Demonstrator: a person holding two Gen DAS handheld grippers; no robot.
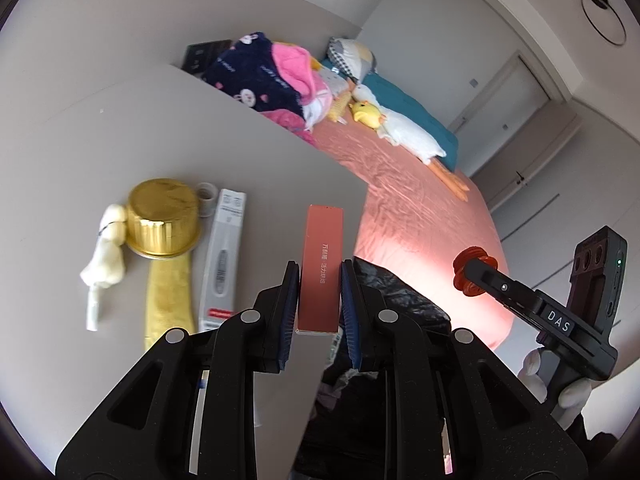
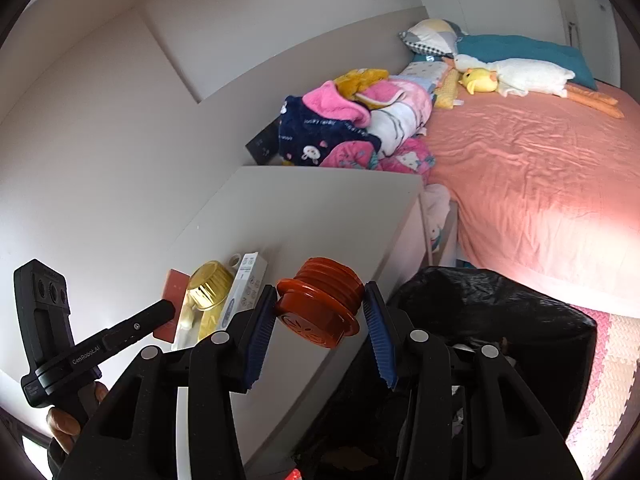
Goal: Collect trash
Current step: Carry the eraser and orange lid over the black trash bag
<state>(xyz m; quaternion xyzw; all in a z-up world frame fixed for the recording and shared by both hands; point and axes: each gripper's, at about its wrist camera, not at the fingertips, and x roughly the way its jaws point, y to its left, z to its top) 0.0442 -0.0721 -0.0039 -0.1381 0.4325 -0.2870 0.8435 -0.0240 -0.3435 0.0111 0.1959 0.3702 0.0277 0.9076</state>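
In the left wrist view my left gripper [image 1: 320, 270] is shut on a flat reddish-brown box [image 1: 322, 240], held above the edge of the white cabinet top [image 1: 120, 140]. In the right wrist view my right gripper [image 2: 320, 290] is shut on an orange ribbed lid [image 2: 318, 310]. An open black trash bag [image 2: 500, 320] stands below and to the right of both grippers, beside the cabinet. On the cabinet lie a gold foil cup [image 1: 164, 216], a long white carton [image 1: 224, 256], a yellow cloth [image 1: 168, 300] and a crumpled white wad [image 1: 104, 256].
A bed with a pink sheet [image 2: 520, 168] fills the right side, with a heap of clothes [image 2: 352, 128] and plush toys [image 2: 520, 74] at its head. A small clear roll [image 1: 207, 196] stands behind the carton. A gloved hand [image 1: 572, 396] holds the right gripper.
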